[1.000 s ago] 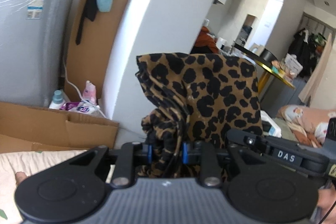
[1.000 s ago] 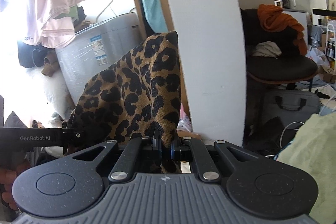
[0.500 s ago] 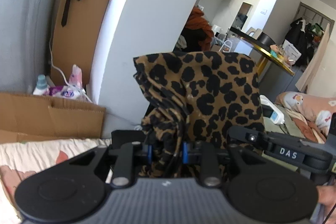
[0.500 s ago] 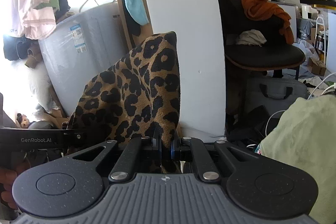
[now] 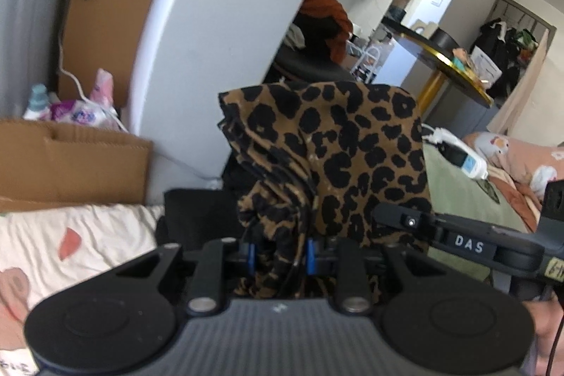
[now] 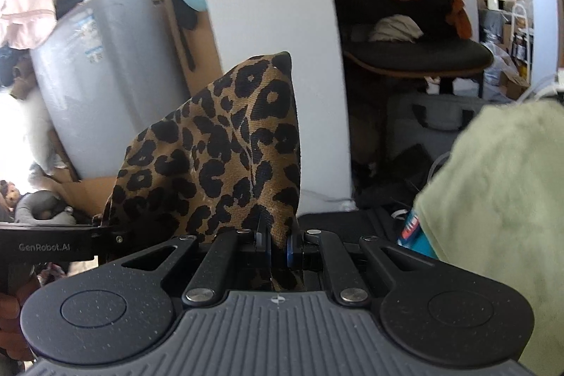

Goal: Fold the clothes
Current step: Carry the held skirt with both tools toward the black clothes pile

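A leopard-print garment [image 5: 338, 147] hangs held up between both grippers. My left gripper [image 5: 280, 256] is shut on a thick bunched edge of it, with dark cords gathered between the blue pads. My right gripper [image 6: 278, 247] is shut on a thin corner of the same leopard-print garment [image 6: 225, 157], which stands up in a peak above the jaws. In the left wrist view the right gripper's black body [image 5: 461, 240] shows just right of the cloth. The left gripper's body [image 6: 46, 247] shows at the left edge of the right wrist view.
A white pillar [image 5: 218, 34] stands right behind the cloth. Below lie a printed bed sheet [image 5: 70, 242], a cardboard box [image 5: 70, 157] and a pale green blanket [image 6: 493, 199]. A black chair [image 6: 416, 55] piled with clothes stands at the right.
Both grippers have sunk together with the garment still held; the pillar, box and bed sheet have risen in view and the green blanket has come closer.
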Available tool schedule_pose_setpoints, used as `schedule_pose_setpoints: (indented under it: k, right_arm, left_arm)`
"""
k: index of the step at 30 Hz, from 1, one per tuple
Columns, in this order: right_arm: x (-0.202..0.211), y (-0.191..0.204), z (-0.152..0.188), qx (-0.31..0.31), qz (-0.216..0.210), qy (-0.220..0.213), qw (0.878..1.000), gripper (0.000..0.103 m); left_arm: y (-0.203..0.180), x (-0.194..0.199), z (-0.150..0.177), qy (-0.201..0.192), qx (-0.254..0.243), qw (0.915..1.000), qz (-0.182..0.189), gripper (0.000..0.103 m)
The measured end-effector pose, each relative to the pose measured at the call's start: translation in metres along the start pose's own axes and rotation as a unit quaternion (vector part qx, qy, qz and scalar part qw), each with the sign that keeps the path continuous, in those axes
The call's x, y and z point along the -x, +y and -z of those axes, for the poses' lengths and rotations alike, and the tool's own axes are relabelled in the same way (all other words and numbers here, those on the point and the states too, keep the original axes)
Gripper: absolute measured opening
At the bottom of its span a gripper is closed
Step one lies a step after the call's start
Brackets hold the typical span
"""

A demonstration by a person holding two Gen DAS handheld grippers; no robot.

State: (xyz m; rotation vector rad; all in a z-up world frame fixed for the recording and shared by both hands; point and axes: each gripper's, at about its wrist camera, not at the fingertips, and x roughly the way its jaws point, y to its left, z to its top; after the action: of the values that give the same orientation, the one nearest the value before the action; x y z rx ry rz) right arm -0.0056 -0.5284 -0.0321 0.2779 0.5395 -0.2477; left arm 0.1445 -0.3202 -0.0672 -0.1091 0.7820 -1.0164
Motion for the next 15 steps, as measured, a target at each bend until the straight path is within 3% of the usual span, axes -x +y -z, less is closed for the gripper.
schedule_pose_setpoints:
  k: [15]
  right_arm:
    - [-0.077, -0.055, 0.046, 0.0, 0.052, 0.038, 0.998, 0.006]
  left_arm:
    - [0.042, -0.107, 0.037, 0.036, 0.06, 0.9969, 0.036, 0.027]
